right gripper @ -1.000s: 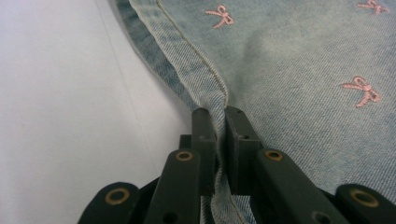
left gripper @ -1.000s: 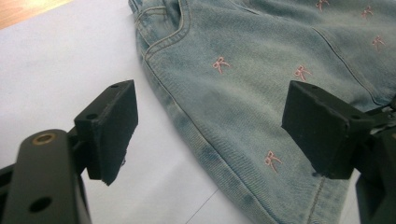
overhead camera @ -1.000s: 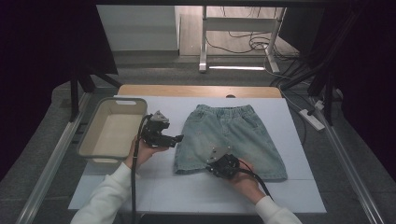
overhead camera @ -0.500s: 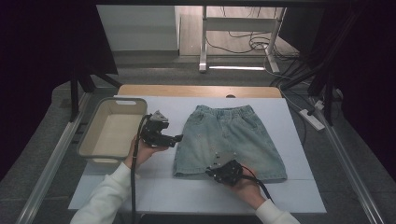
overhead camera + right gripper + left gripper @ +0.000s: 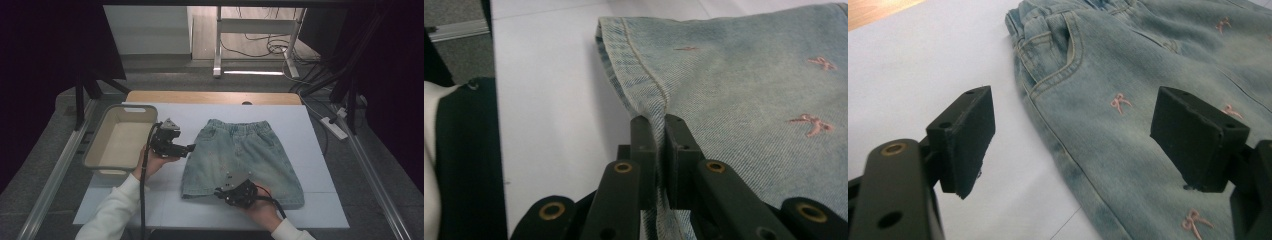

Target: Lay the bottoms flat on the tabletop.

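Denim shorts (image 5: pixel 243 161) lie flat on white worktop (image 5: pixel 310 210): soft, limp, light, grippy. Right claw (image 5: pixel 658 131) clenched on hem edge; left claw (image 5: pixel 1098 135) released beside waistband side seam, a sound second hold.

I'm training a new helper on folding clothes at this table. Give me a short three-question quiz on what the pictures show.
1. True or false: the right gripper is shut on the hem of the denim shorts.
2. How do the left gripper's jaws stand? A. clamped on the waistband B. open, with nothing between the pads C. shut on the bin's rim
3. What stands on the table to the left of the shorts in the high view?

Key
1. True: the hem is pinched between its two jaws.
2. B: they stand apart above the pocket side of the shorts.
3. A beige plastic bin with nothing in it.
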A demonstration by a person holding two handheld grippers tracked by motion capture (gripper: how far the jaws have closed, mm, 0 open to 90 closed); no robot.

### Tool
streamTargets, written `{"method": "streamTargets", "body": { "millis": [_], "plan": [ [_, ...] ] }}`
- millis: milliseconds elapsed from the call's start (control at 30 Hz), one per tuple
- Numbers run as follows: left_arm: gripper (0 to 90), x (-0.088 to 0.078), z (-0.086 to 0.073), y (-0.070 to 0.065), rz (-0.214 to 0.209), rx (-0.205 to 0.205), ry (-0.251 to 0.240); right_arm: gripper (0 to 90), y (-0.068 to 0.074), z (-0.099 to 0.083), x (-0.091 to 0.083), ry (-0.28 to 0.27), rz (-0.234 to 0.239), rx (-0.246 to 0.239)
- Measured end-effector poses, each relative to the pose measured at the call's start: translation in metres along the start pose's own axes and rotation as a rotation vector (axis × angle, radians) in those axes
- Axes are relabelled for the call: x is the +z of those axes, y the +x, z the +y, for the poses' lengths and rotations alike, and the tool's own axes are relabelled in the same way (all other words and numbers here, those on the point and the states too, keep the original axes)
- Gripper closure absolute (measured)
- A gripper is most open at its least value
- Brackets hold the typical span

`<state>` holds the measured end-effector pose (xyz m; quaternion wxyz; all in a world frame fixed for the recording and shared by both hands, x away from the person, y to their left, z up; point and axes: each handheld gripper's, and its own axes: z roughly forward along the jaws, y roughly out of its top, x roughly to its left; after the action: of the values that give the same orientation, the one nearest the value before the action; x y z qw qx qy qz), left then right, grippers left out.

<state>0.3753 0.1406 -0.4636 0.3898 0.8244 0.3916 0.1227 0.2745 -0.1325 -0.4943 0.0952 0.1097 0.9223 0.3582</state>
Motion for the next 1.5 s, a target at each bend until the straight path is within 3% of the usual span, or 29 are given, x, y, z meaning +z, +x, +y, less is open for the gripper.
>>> {"method": "streamTargets", "body": {
  "millis": [267, 733, 967, 1333, 1433, 1500],
  "plan": [
    [18.7, 0.0, 0.0, 0.0, -0.003, -0.002, 0.003, 84.2, 0.009, 0.0, 0.002, 0.01, 0.03, -0.015],
    [18.7, 0.0, 0.0, 0.001, -0.001, -0.001, 0.002, 84.1, 0.021, 0.002, -0.014, -0.049, 0.059, -0.015],
    [18.6, 0.001, 0.0, 0.0, -0.003, 0.0, 0.005, 84.1, 0.02, -0.001, -0.01, -0.042, 0.076, -0.006],
    [18.5, 0.001, -0.001, 0.0, -0.004, -0.004, 0.007, 82.9, 0.021, -0.004, -0.006, -0.03, 0.064, -0.042],
    [18.3, 0.001, -0.001, 0.0, -0.004, -0.004, 0.009, 78.2, 0.02, -0.004, -0.007, -0.041, 0.07, -0.04],
    [18.3, 0.001, -0.001, 0.0, -0.005, -0.004, 0.008, 66.1, 0.02, -0.004, -0.008, -0.058, 0.069, -0.027]
  ]
}}
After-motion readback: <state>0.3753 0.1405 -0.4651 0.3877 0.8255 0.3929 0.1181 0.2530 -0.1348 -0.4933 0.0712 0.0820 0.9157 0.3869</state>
